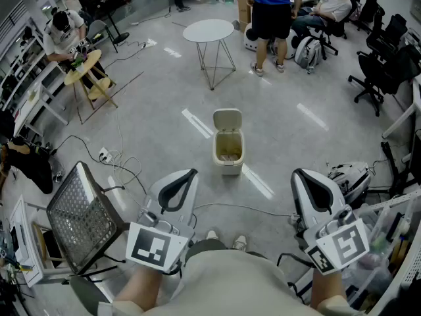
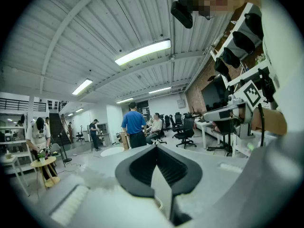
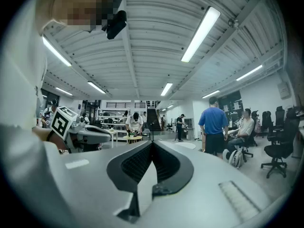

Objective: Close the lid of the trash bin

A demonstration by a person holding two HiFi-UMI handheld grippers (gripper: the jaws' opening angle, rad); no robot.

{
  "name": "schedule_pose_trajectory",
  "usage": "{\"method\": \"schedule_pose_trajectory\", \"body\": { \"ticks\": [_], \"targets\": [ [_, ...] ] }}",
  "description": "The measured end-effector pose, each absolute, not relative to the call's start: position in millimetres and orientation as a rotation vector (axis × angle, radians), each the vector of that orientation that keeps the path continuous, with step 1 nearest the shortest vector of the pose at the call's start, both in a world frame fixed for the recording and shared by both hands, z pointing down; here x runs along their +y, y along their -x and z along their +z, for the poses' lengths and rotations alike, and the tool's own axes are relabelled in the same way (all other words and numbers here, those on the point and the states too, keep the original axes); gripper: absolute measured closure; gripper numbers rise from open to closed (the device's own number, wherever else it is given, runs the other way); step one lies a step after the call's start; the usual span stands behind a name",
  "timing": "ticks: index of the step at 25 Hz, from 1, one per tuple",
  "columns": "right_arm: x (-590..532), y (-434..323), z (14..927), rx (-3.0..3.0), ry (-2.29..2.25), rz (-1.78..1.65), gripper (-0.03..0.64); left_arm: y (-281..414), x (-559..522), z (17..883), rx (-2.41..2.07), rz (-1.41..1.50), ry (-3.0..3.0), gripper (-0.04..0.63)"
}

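We are standing well back from the small white trash bin (image 1: 227,151), which is sitting on the floor (image 1: 296,143) straight ahead with its lid (image 1: 227,119) tipped up and back, leaving it open. We are carrying both tools low by our waist: the left hand-held gripper (image 1: 187,175) and the right hand-held gripper (image 1: 301,175) are each clenched on nothing, tips meeting. To close it well, we are likely needing to walk in, reach behind the lid's top edge with one clenched tip, and press it forward and down gently, so the light-looking bin is not tipping or sliding.
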State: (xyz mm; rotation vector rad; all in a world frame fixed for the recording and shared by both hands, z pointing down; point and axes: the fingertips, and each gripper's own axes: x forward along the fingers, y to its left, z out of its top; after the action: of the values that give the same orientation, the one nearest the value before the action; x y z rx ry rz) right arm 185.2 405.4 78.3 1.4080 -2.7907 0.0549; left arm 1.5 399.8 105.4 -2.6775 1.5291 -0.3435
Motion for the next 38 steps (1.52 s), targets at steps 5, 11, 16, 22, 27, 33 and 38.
{"method": "schedule_pose_trajectory", "body": {
  "ticks": [5,11,16,22,27,33,38],
  "targets": [
    [402.0,-191.2,80.3,-2.806,-1.392,0.089,0.614,-5.6,395.3,102.9,1.538,-0.345,2.658,0.592],
    [399.5,-191.5,82.7,-2.819,-1.376,0.104,0.614,-9.3,394.0,104.3,1.553,-0.342,2.658,0.592],
    [395.5,-195.6,85.7,-2.825,-1.358,0.114,0.614,-13.9,390.6,103.2,1.564,-0.348,2.642,0.592],
    [381.1,-186.5,90.0,-2.831,-1.303,0.125,0.614,-6.1,381.8,96.6,1.611,-0.312,2.631,0.593],
    [357.4,-176.3,95.7,-2.833,-1.295,0.123,0.614,5.6,360.1,102.8,1.628,-0.323,2.615,0.593],
    [310.4,-164.1,101.9,-2.813,-1.294,0.108,0.614,15.0,310.7,107.6,1.603,-0.304,2.623,0.592],
    [257.5,-145.1,109.8,-2.783,-1.308,0.13,0.614,35.0,253.4,118.7,1.595,-0.313,2.656,0.592]
  ]
}}
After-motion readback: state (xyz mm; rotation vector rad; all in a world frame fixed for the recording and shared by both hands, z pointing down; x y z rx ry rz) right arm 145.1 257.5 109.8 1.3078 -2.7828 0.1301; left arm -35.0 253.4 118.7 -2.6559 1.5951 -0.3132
